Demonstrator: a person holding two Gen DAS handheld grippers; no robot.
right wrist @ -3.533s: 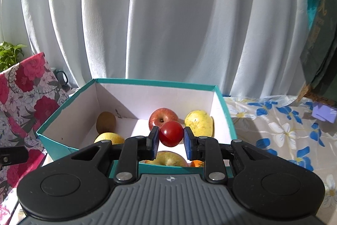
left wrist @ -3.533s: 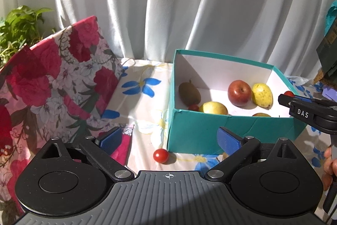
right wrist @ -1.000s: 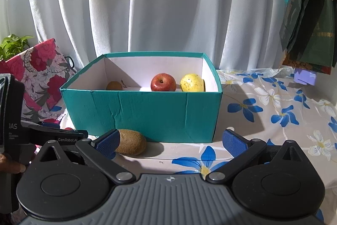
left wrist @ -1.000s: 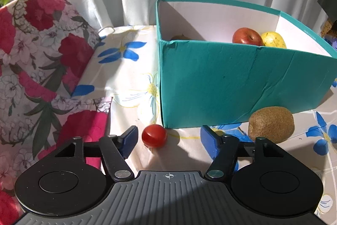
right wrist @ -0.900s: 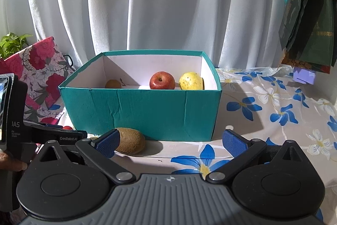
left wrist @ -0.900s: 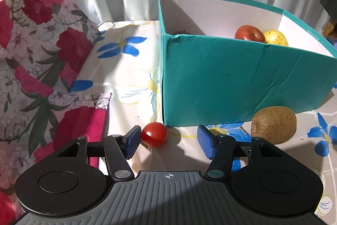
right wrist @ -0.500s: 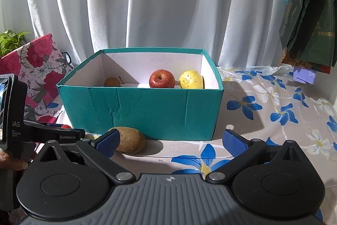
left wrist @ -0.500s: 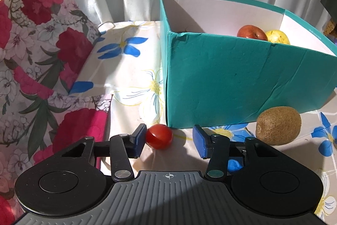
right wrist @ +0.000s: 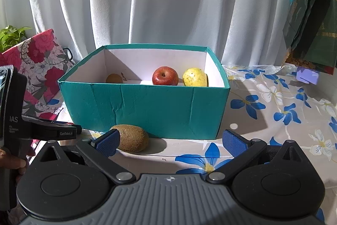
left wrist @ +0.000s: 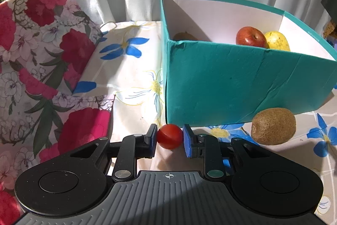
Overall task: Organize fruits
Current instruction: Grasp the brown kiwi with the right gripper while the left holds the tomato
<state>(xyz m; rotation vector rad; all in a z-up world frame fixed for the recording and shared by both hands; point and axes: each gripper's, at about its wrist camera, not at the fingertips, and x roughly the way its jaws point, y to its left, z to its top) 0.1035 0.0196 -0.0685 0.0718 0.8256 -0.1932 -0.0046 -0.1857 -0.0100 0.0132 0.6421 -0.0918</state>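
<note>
My left gripper (left wrist: 170,139) pinches cherry tomato (left wrist: 169,136) on tablecloth (left wrist: 130,77), just beside near-left corner of teal box (left wrist: 231,85). Box holds brown fruit (right wrist: 114,78) at left, red apple (right wrist: 165,75), yellow pear (right wrist: 194,77). Loose kiwi (right wrist: 130,137) touches box front. Only right view shows my right gripper (right wrist: 170,140), spread wide, gripping nothing, left pad beside kiwi.

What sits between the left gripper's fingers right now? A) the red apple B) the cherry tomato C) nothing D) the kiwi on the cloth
B: the left gripper has both blue fingers closed against the cherry tomato, while the kiwi lies apart on the cloth and the red apple sits in the teal box.
</note>
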